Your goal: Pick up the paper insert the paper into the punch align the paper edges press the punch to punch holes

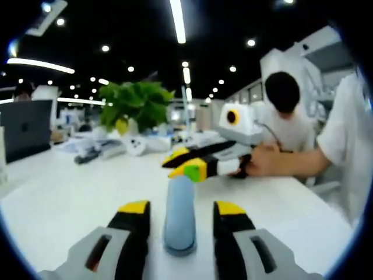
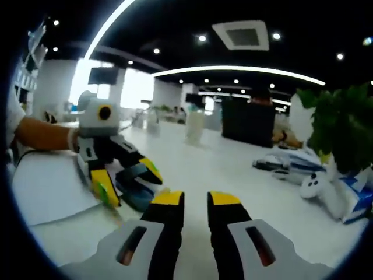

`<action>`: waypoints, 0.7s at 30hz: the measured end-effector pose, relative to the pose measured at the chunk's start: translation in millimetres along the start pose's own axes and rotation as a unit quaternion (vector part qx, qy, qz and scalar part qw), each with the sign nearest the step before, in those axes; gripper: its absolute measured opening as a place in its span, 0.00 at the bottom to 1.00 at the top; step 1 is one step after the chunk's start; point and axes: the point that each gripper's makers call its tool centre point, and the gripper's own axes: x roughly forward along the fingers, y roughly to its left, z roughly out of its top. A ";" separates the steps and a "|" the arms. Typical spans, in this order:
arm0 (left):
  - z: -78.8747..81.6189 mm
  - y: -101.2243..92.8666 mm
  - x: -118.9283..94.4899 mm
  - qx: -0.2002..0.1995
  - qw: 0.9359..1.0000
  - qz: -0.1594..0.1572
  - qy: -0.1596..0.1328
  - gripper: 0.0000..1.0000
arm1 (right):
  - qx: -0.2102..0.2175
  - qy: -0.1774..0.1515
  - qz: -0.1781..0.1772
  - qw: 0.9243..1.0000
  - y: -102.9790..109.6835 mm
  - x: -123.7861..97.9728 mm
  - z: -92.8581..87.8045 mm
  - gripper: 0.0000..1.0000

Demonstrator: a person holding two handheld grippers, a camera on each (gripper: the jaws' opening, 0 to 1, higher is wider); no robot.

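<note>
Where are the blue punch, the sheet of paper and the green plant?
blue punch [image 1: 179, 219]: left gripper view, middle of its body.
sheet of paper [image 2: 49, 186]: right gripper view, bare middle of the sheet.
green plant [image 1: 137, 105]: left gripper view, centre of the leaves.

Bright ceiling strips [image 1: 177, 20] & spots, tabletop [image 1: 64, 192] glares white; bg soft, fisheye bends edges.

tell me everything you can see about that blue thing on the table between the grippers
The pale blue, rounded oblong object, probably the hole punch, looks like smooth matte plastic with a darker base rim. It lies on the white table, between the left gripper's open jaws without touching them. The right gripper hangs open at its far end; contact is unclear.
</note>
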 end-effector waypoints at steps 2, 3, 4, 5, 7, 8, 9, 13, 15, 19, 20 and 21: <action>0.6 -3.8 0.2 0.007 1.000 0.002 0.000 0.46 | 0.003 -0.002 -0.002 1.000 -1.3 -1.2 1.0 0.20; 1.2 -3.3 0.1 0.010 1.000 0.005 0.000 0.46 | 0.008 -0.004 -0.004 1.000 -2.7 -2.4 1.8 0.20; 2.2 -2.9 -0.3 0.013 1.000 0.006 -0.002 0.47 | 0.013 -0.007 -0.006 1.000 -4.3 -3.9 2.7 0.20; 5.4 -3.2 -1.1 0.010 1.000 0.007 -0.006 0.47 | 0.020 -0.009 -0.009 1.000 -5.9 -4.7 3.3 0.21; 13.2 -1.6 -3.4 0.003 1.000 0.011 -0.020 0.50 | 0.033 -0.011 -0.016 0.999 -12.4 -6.6 2.9 0.23; 17.9 -0.3 -4.8 0.000 0.999 0.014 -0.029 0.51 | 0.043 -0.008 -0.016 0.999 -13.2 -7.2 1.6 0.23; 19.1 0.2 -5.9 -0.002 0.999 0.014 -0.029 0.51 | 0.049 -0.005 -0.016 0.999 -13.8 -7.6 0.8 0.23; 36.7 -3.8 -16.7 0.012 0.999 0.022 -0.029 0.52 | 0.054 -0.011 -0.016 0.998 -13.3 -8.9 2.9 0.25; 48.7 -7.7 -28.0 0.018 0.999 0.027 -0.037 0.52 | 0.056 -0.012 -0.012 0.998 -12.3 -8.2 3.7 0.27; 52.7 -25.9 -57.3 0.020 0.998 0.031 -0.043 0.53 | 0.054 -0.014 -0.005 0.998 -8.3 -7.9 5.3 0.28; 47.7 -29.7 -65.1 0.022 0.999 0.034 -0.036 0.52 | 0.055 -0.014 -0.005 0.998 -7.9 -8.0 5.7 0.28; 42.4 -32.7 -73.2 0.023 0.999 0.039 -0.029 0.52 | 0.055 -0.015 -0.004 0.998 -7.2 -8.1 6.3 0.28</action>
